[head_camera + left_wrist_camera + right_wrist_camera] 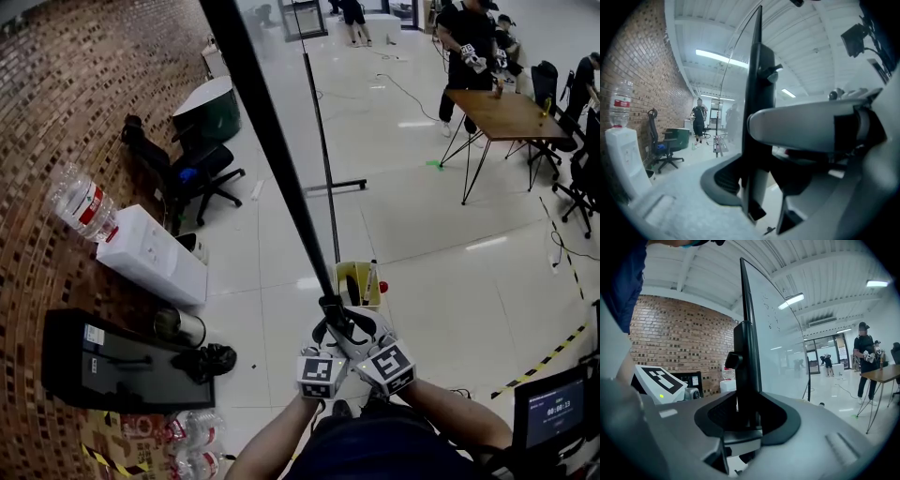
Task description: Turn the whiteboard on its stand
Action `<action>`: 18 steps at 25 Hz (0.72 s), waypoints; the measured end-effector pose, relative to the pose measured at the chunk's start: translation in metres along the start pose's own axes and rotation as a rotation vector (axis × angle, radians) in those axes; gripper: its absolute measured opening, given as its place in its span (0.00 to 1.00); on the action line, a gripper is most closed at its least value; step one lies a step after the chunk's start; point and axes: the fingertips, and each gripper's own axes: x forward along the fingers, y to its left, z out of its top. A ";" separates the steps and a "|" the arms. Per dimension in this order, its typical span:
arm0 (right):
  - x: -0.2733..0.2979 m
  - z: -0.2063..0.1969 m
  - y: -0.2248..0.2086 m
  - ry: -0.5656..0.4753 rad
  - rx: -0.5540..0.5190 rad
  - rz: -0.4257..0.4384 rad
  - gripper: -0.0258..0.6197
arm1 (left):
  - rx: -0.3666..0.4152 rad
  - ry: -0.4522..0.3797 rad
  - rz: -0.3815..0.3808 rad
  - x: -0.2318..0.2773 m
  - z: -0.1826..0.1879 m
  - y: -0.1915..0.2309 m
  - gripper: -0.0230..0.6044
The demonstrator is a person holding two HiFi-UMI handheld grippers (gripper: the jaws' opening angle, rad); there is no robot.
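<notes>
The whiteboard (272,141) stands edge-on to me in the head view, its black frame a long slanted bar running down to my hands. Its stand's thin pole and foot (335,187) rest on the floor behind it. My left gripper (328,330) and right gripper (358,328) meet side by side on the frame's lower end. In the left gripper view the black frame edge (757,93) sits clamped between the left gripper's (752,187) jaws. The right gripper (743,418) is shut on the frame post (746,357), just below a black knob (731,359).
A water dispenser (155,253) with its bottle (82,204), a black office chair (187,173) and a black case (122,361) line the brick wall at left. A yellow bin (361,281) stands just beyond my hands. People (469,37) stand by a wooden table (506,112) at far right.
</notes>
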 end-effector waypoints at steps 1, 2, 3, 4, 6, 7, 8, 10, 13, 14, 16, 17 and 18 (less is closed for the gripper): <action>-0.004 0.001 0.003 -0.007 0.004 0.005 0.27 | -0.010 -0.005 -0.014 -0.001 -0.003 -0.004 0.34; -0.008 0.001 0.004 -0.007 0.005 0.006 0.27 | -0.014 -0.008 -0.027 -0.003 -0.005 -0.009 0.34; -0.013 0.001 0.006 -0.004 0.003 0.002 0.27 | -0.011 -0.006 -0.034 -0.006 -0.007 -0.013 0.34; -0.018 0.001 0.007 -0.001 -0.003 -0.005 0.27 | -0.005 -0.007 -0.036 -0.008 -0.009 -0.017 0.34; -0.030 -0.002 0.007 0.003 -0.019 -0.024 0.27 | -0.002 -0.035 -0.037 -0.015 -0.010 -0.025 0.34; -0.033 -0.002 0.009 0.004 -0.019 -0.034 0.27 | -0.006 -0.048 -0.040 -0.018 -0.007 -0.027 0.34; -0.034 -0.001 0.011 0.003 -0.016 -0.042 0.27 | -0.008 -0.061 -0.040 -0.021 -0.006 -0.028 0.34; -0.034 0.000 0.018 0.007 -0.008 -0.045 0.27 | -0.008 -0.072 -0.039 -0.026 -0.009 -0.025 0.34; -0.038 -0.001 0.030 0.025 0.008 -0.038 0.27 | -0.017 -0.031 -0.058 -0.039 -0.009 -0.031 0.34; -0.041 -0.001 0.033 0.023 0.008 -0.037 0.28 | -0.015 -0.020 -0.062 -0.042 -0.009 -0.034 0.34; -0.047 -0.002 0.038 0.010 0.011 -0.037 0.28 | -0.008 -0.025 -0.065 -0.049 -0.011 -0.039 0.34; -0.050 -0.002 0.041 0.006 0.009 -0.036 0.27 | -0.006 -0.032 -0.064 -0.052 -0.012 -0.041 0.34; -0.052 -0.003 0.044 0.003 0.006 -0.031 0.27 | 0.000 -0.034 -0.062 -0.054 -0.013 -0.042 0.34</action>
